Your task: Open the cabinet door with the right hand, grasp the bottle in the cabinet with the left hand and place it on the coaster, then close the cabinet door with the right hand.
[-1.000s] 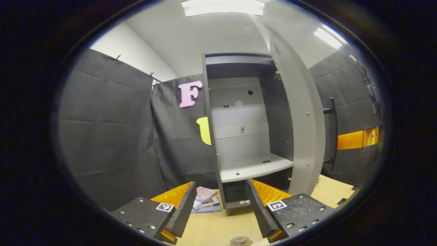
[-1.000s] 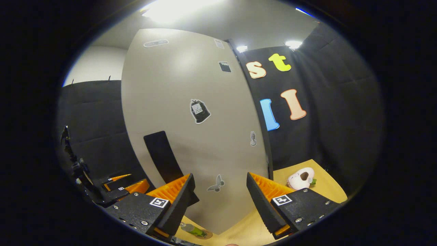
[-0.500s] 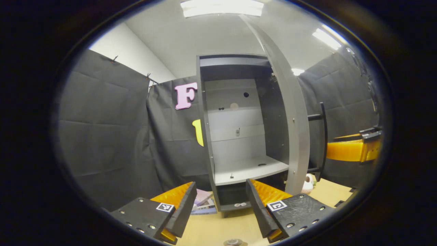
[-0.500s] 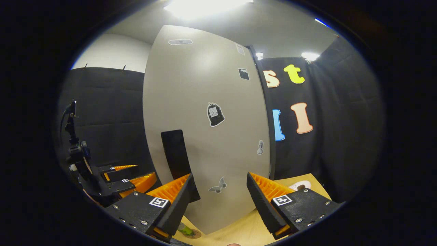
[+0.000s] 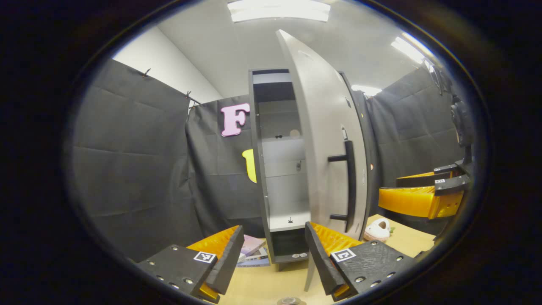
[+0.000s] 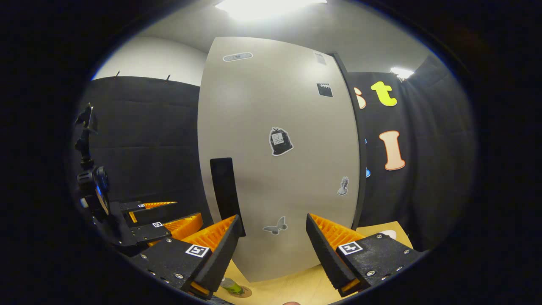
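The grey cabinet door [image 5: 324, 140] stands about half shut, its dark bar handle [image 5: 349, 182] facing out. Beyond its edge I see the cabinet's [image 5: 259, 169] inner shelf [image 5: 288, 219], with no bottle on it. My left gripper [image 5: 273, 262] is open and holds nothing, low in front of the cabinet. A bottle cap [image 5: 290, 300] peeks in at the bottom edge. In the right gripper view the door face [image 6: 279, 169] with stickers is close ahead, and my right gripper [image 6: 273, 254] is open before it, beside the handle [image 6: 224, 190]. The small green bottle [image 6: 230, 286] stands on a round coaster [image 6: 244, 292].
Books [image 5: 254, 250] lie on the wooden table [image 5: 271, 284] left of the cabinet foot. A white toy [image 5: 377, 230] sits on the table to the right. The right gripper [image 5: 419, 199] shows at the far right, the left gripper [image 6: 156, 216] at the lower left.
The cabinet door has swung from wide open to about half shut, covering most of the inside. The right gripper has followed the door face; the left gripper has stayed low and open.
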`<state>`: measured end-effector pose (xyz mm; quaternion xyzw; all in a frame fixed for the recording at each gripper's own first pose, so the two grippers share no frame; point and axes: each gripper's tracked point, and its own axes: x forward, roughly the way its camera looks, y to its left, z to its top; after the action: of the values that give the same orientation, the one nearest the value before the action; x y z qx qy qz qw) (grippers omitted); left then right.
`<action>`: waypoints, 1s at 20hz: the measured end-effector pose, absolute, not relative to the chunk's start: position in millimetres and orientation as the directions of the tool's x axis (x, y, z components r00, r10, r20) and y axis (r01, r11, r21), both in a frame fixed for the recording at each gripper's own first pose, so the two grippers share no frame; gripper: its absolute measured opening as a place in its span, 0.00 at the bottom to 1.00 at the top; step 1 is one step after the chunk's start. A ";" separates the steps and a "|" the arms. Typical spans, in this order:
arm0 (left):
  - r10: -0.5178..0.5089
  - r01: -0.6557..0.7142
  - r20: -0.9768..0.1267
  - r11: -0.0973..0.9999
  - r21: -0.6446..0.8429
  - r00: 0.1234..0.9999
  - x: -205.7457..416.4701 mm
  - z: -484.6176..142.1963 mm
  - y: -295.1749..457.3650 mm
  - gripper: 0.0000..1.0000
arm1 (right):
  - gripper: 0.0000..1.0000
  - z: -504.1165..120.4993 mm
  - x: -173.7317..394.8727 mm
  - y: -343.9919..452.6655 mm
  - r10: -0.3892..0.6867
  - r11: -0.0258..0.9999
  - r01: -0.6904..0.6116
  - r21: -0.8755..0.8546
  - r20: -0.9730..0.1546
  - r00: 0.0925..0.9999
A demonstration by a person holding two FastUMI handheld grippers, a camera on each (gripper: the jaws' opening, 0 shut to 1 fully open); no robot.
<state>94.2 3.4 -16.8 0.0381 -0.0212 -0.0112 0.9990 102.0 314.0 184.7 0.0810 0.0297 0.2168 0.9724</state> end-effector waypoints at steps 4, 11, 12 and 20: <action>-0.033 0.030 0.037 0.996 0.080 0.999 95.5 -16.6 1.4 0.78 | 0.95 171.9 109.6 290.4 0.340 0.925 -0.323 0.199 -0.060 0.938; -0.057 0.054 0.051 0.996 0.069 0.997 102.3 -10.9 -13.3 0.83 | 0.91 158.6 124.2 253.9 0.129 0.984 -0.114 0.135 -0.108 0.986; -0.059 0.055 0.053 0.996 0.068 0.997 101.9 -9.1 -15.3 0.84 | 0.95 162.1 124.2 253.0 0.128 0.984 -0.114 0.134 -0.100 0.987; 0.020 -0.021 0.012 0.999 0.041 1.000 108.1 -16.1 -6.6 0.83 | 0.95 164.3 140.5 260.4 0.121 0.984 -0.109 0.141 -0.083 0.989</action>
<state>108.1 -6.6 -16.1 0.0208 -0.0058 0.0103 0.9997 140.5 260.4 164.3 0.0681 0.0457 0.0578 0.9949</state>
